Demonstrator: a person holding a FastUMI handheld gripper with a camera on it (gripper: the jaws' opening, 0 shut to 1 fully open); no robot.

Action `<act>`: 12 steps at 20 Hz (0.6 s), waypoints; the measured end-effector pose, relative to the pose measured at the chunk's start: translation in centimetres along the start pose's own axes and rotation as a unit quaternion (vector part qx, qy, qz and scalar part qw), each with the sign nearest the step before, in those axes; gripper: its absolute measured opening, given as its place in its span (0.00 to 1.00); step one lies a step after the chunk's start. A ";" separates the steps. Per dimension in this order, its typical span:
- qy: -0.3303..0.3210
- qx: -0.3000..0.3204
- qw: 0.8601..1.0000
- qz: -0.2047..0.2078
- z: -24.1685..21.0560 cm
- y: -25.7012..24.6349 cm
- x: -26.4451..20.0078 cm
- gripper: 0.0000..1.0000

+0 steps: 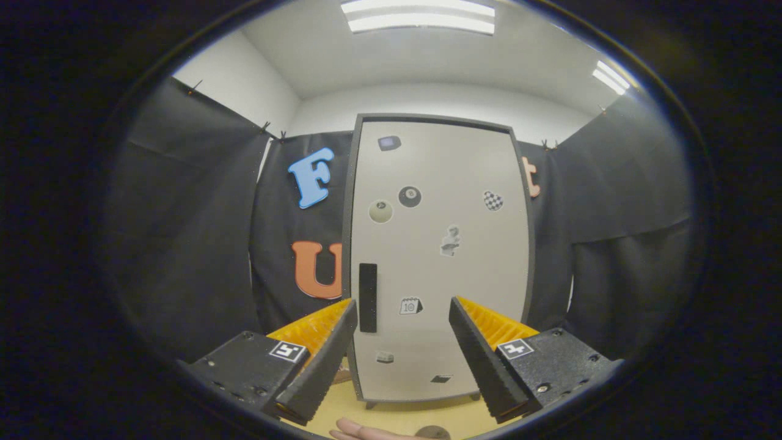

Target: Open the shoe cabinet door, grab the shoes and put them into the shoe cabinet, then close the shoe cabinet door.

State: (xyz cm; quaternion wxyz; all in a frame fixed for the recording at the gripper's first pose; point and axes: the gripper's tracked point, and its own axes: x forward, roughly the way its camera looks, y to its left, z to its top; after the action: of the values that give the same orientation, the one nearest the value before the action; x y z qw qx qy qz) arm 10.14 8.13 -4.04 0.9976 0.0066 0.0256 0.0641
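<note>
Claw (403, 318) open, ribbed black-and-orange fingers spread, nothing between. Tall pale-grey flat-fronted shoe cabinet (437, 256) straight ahead beyond fingers, door shut, dark frame; slim black rectangular handle (368, 297) near left finger; small stickers dotted across door.

The cabinet door (437, 256) looks smooth and matt, pale within a dark grey frame, with a matt black handle (367, 297) and flat stickers. The open tool (403, 342) has rough, ribbed black finger pads (482, 360) backed by ridged orange plastic. The floor (397, 418) looks like smooth, pale wood.
</note>
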 end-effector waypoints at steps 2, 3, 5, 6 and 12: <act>0.005 0.008 1.000 0.001 0.1 0.5 3.0 0.99; 0.006 0.011 1.000 0.003 0.2 0.8 4.5 0.99; 0.007 0.011 1.000 0.008 0.1 1.4 7.2 0.99; 0.007 0.007 1.000 0.009 0.0 1.8 8.3 0.99; 0.047 -0.008 0.999 -0.001 -2.9 2.6 12.8 0.98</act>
State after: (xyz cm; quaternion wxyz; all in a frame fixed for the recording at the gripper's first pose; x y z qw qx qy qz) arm 22.35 12.34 -7.57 0.9953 -0.0045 0.0723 0.0638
